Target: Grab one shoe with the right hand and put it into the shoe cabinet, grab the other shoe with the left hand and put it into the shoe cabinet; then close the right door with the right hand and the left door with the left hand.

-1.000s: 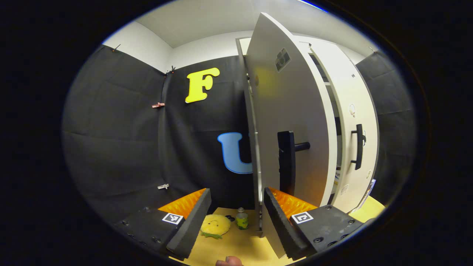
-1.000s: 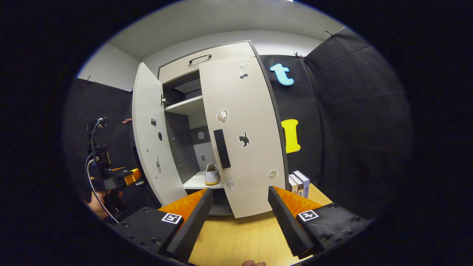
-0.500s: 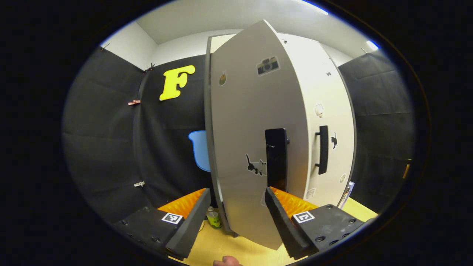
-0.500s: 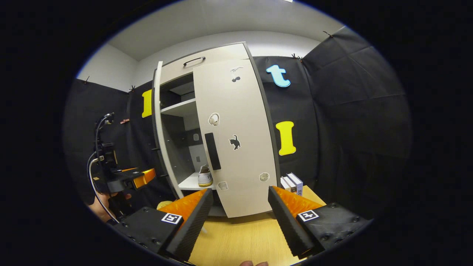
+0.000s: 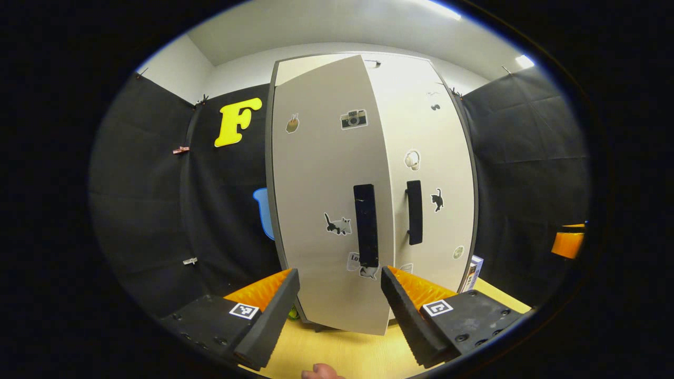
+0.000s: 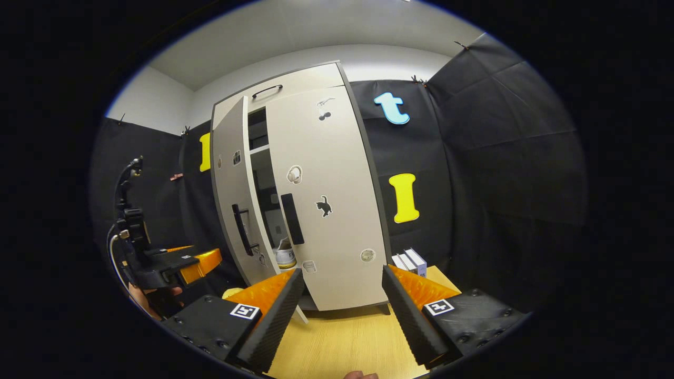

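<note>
The shoe cabinet (image 6: 295,89) stands tall and pale grey in the middle of both views, on a light wooden floor (image 6: 342,342), with a dark handle across its top panel. In the right gripper view its right door (image 6: 326,210) looks flat against the front, carrying a black upright handle, a black cat sticker and a few small round stickers. The left door (image 6: 229,195) is still ajar there, angled out from the frame, and a narrow dark gap runs down between the two doors. Through the lower part of that gap, just left of frame centre, one white shoe (image 6: 286,255) sits on a pale shelf inside, heel outward; I cannot make out a second shoe. A higher shelf edge shows near the top of the gap.

In the left gripper view the left door (image 5: 326,200) faces the camera at centre, with a camera sticker, a cat sticker and a long black handle (image 5: 366,225); the right door (image 5: 432,179) lies just beside it on the right.

The left gripper (image 5: 339,310) sits low in its own view, fingers spread apart with nothing between them, close in front of the left door's bottom edge. The right gripper (image 6: 342,316) is likewise spread wide and empty, low in its view. A few books (image 6: 409,261) stand right of the cabinet's foot
</note>
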`<move>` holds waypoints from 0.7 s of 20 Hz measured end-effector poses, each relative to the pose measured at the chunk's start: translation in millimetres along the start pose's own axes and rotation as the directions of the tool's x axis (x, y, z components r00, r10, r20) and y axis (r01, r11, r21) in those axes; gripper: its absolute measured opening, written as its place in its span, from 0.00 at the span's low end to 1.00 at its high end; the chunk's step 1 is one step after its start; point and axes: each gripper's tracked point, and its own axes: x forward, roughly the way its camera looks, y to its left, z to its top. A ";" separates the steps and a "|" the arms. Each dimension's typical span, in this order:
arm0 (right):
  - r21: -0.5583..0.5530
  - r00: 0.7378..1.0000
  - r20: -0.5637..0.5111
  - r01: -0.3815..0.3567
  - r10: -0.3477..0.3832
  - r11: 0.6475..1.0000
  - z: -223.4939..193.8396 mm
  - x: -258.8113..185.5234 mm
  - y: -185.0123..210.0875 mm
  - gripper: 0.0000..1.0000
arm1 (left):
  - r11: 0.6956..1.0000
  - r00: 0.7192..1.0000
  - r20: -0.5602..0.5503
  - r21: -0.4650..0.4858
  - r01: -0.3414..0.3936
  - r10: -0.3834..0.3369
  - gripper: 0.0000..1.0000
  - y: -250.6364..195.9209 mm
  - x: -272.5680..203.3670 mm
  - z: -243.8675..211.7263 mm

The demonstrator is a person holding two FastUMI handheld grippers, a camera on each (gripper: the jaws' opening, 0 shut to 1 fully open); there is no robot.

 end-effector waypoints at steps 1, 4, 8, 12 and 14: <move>-0.002 1.000 -0.003 0.002 -0.002 1.000 -0.3 2.0 -1.0 0.97 | 1.000 1.000 -0.001 -0.012 0.005 -0.005 0.97 -4.2 -3.6 0.9; -0.009 1.000 0.004 -0.002 0.002 1.000 3.6 6.4 -0.1 0.97 | 0.999 1.000 0.012 -0.037 0.007 -0.006 1.00 -11.2 -14.4 7.7; -0.041 1.000 0.025 -0.016 0.017 0.999 9.8 11.9 4.7 0.98 | 1.000 1.000 0.014 -0.029 0.004 -0.004 1.00 -18.3 -22.1 9.8; -0.064 0.998 0.048 -0.031 0.034 0.997 15.2 12.0 10.0 0.98 | 0.999 1.000 0.021 -0.039 0.013 -0.012 0.97 -25.9 -27.5 13.9; -0.067 0.998 0.055 -0.033 0.037 0.997 16.3 12.1 9.0 0.98 | 0.999 0.999 0.031 -0.043 0.015 -0.013 0.97 -28.4 -29.4 17.5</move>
